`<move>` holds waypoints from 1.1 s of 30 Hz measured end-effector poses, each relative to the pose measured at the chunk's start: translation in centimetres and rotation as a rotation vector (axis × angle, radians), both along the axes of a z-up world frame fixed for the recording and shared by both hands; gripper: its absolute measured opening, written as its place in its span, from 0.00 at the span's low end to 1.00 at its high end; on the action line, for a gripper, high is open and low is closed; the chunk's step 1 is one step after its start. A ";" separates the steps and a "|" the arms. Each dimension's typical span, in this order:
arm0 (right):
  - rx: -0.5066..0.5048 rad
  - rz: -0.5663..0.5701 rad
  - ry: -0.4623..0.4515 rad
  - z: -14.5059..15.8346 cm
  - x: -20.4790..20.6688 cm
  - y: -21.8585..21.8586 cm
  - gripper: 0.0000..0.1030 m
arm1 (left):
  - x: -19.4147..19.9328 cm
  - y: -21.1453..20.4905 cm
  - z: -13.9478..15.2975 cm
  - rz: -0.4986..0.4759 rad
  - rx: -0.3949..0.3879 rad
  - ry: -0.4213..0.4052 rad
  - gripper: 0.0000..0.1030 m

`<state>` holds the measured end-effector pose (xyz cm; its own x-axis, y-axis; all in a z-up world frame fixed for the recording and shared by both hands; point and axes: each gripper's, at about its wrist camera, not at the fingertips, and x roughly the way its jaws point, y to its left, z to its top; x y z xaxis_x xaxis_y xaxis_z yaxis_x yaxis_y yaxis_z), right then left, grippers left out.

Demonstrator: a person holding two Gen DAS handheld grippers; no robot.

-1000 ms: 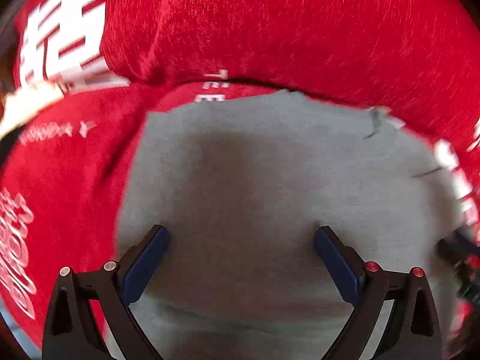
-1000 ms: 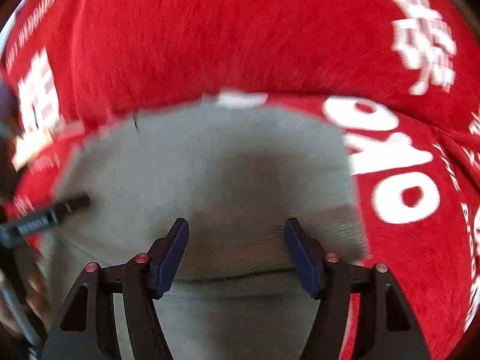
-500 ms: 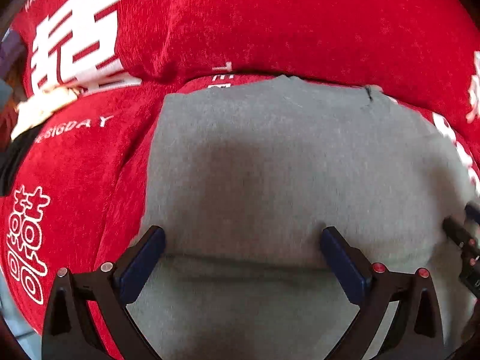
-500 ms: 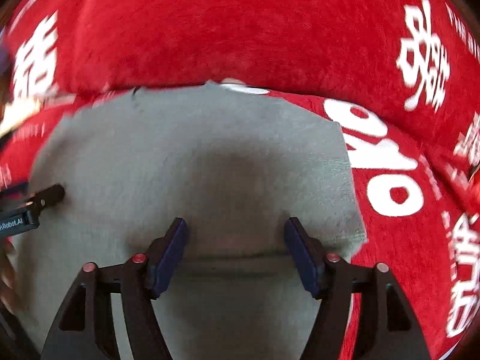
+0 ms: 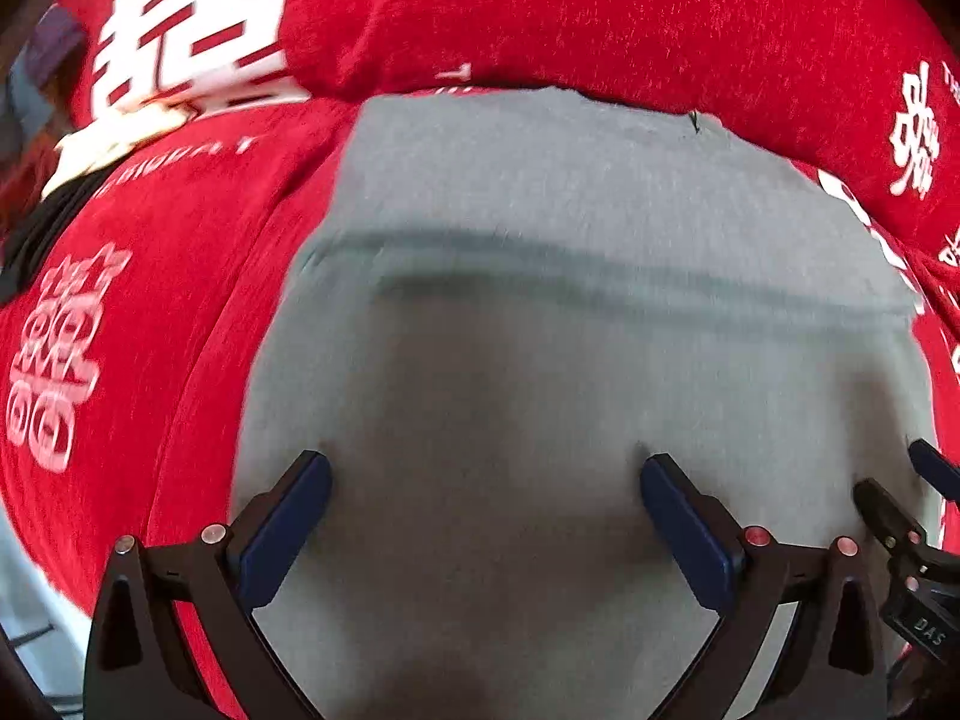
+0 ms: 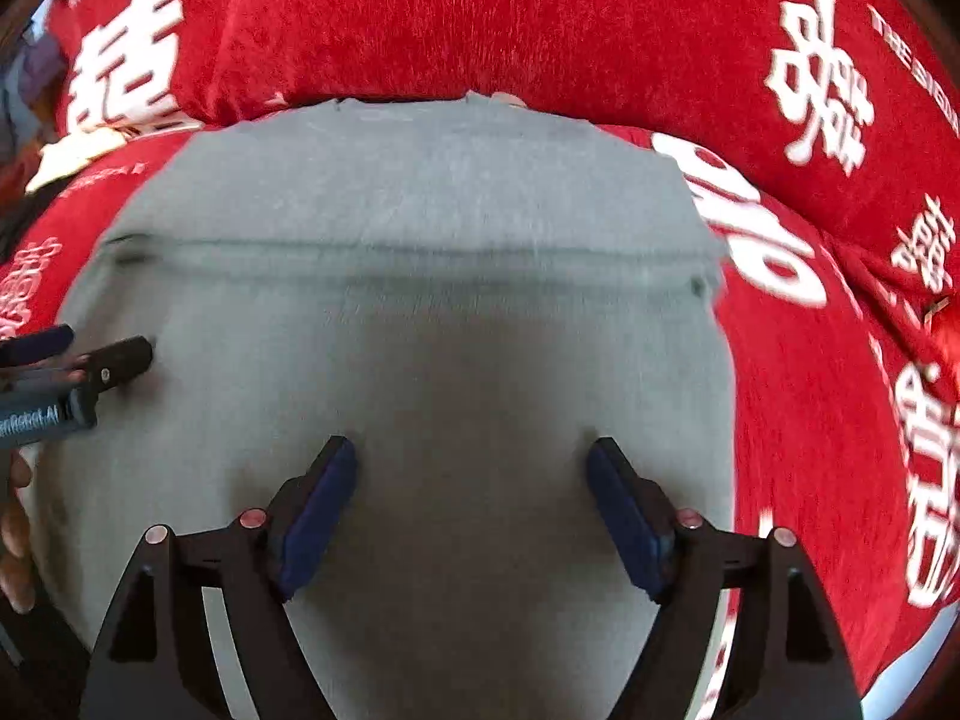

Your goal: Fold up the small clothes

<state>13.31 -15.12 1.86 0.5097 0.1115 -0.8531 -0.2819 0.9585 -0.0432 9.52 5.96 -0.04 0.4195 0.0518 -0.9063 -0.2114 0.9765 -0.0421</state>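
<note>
A grey garment (image 5: 570, 360) lies flat on a red seat cushion (image 5: 180, 276), with a horizontal fold seam across its upper part. It also fills the right wrist view (image 6: 420, 330). My left gripper (image 5: 486, 480) is open just above the cloth, its blue pads (image 5: 288, 528) wide apart. My right gripper (image 6: 471, 468) is open over the same cloth. The right gripper's finger shows at the left wrist view's right edge (image 5: 888, 516); the left gripper's finger shows at the right wrist view's left edge (image 6: 114, 360).
A red back cushion with white characters (image 5: 540, 18) rises right behind the garment, also seen in the right wrist view (image 6: 510, 18). Cream and dark items (image 5: 108, 144) lie at the far left on the seat.
Both grippers have pulled back toward the near edge, staying open. The fold seam that sat near the fingertips now lies farther away across the garment.
</note>
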 end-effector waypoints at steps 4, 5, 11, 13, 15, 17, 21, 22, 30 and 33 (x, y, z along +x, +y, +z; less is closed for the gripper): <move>0.002 0.060 -0.053 -0.9 -6.1 -2.1 0.80 | -5.5 -0.4 -0.2 0.010 0.003 -0.052 1.00; -0.007 0.075 -0.040 -1.1 -7.3 -2.2 0.80 | -6.6 -0.4 -0.4 0.013 -0.009 -0.040 1.00; -0.096 0.175 -0.028 -2.1 -13.4 -3.3 0.80 | -12.2 0.0 -1.7 0.022 -0.069 0.003 1.00; -0.159 0.218 -0.027 -2.4 -14.7 -3.4 0.83 | -12.7 0.4 -2.3 0.026 -0.097 0.074 1.00; -0.201 0.246 0.035 -3.0 -15.2 -3.3 0.86 | -13.1 0.6 -2.2 0.023 -0.107 0.134 1.00; -0.252 0.276 0.037 -2.8 -15.8 -3.1 0.86 | -13.5 0.3 -0.9 0.003 -0.068 0.106 1.00; -0.210 0.339 -0.096 -0.8 -16.1 -1.1 0.86 | -12.4 -2.3 1.6 -0.120 -0.026 -0.021 1.00; -0.203 0.360 -0.108 -0.8 -16.0 -0.3 0.86 | -11.9 -3.2 1.4 -0.158 -0.030 -0.024 1.00; -0.230 0.475 -0.098 -2.9 -15.0 -0.4 0.91 | -12.7 -3.5 -1.1 -0.272 0.045 0.029 1.00; -0.273 0.487 -0.092 -3.5 -15.8 -3.7 0.91 | -13.1 -2.6 -1.5 -0.266 0.033 0.073 1.00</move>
